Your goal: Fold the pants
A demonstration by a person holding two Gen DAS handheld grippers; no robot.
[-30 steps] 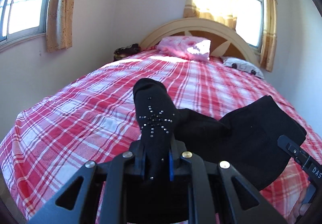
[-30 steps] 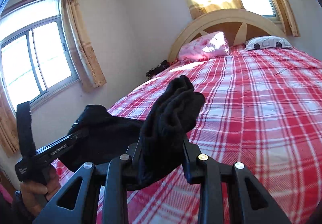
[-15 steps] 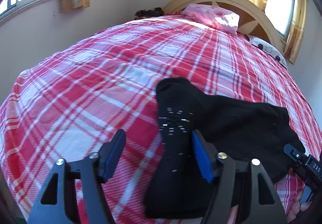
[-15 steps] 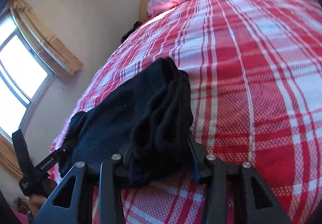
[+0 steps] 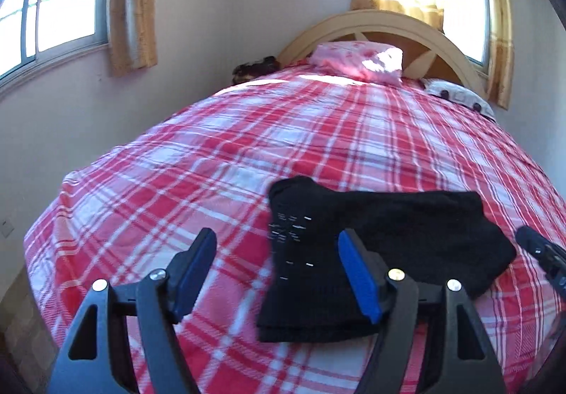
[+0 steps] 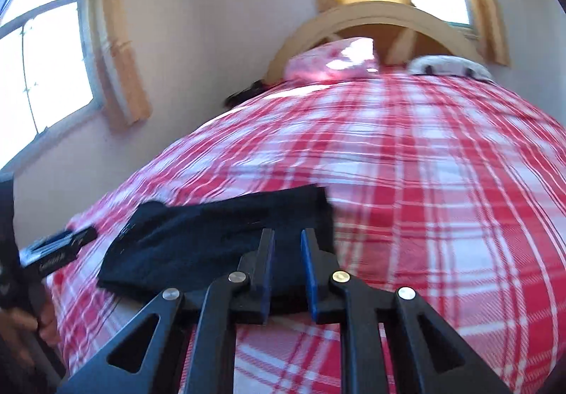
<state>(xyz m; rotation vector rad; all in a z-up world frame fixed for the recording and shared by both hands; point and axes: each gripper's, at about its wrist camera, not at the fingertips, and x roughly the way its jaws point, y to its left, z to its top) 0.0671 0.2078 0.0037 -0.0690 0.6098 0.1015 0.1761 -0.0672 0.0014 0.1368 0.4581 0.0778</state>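
Both grippers have let go of the folded black pants (image 5: 406, 235) since a second ago, when each was clamping a bunch of the dark cloth up in the air. Now the one pair of pants is lying flat on the red-and-white plaid bedspread (image 5: 247, 153), at the near end of the bed, folded into a wide dark block with one narrower leg end pointing toward the near edge.

In the left wrist view the left gripper (image 5: 276, 266) is standing with its jaws wide apart. The studded leg end is lying between the two blue pads (image 5: 357, 273), close against the right-hand one; whether it touches that pad I cannot tell, and the left-hand pad is sitting clear of the cloth over bare bedspread.

In the right wrist view the right gripper (image 6: 286, 252) is hovering just over the near right part of the pants. Its jaws have just been closing and are showing only a narrow gap, with nothing pinched between them; the cloth is lying beyond and under the fingertips. This view is blurred.

Each wrist view is also catching the tip of the other gripper at its edge, and a bit of the person's hand (image 6: 21, 323) at the far left of the right view.

At the far end, two pillows are resting against one arched cream wooden headboard (image 5: 382, 26): a pink pillow (image 5: 357, 59) on the left and a white pillow with dark spots (image 5: 456, 97) on the right. Two windows with yellowish curtains are showing, one on the left wall (image 5: 49, 5) and one behind the headboard (image 5: 463, 5).
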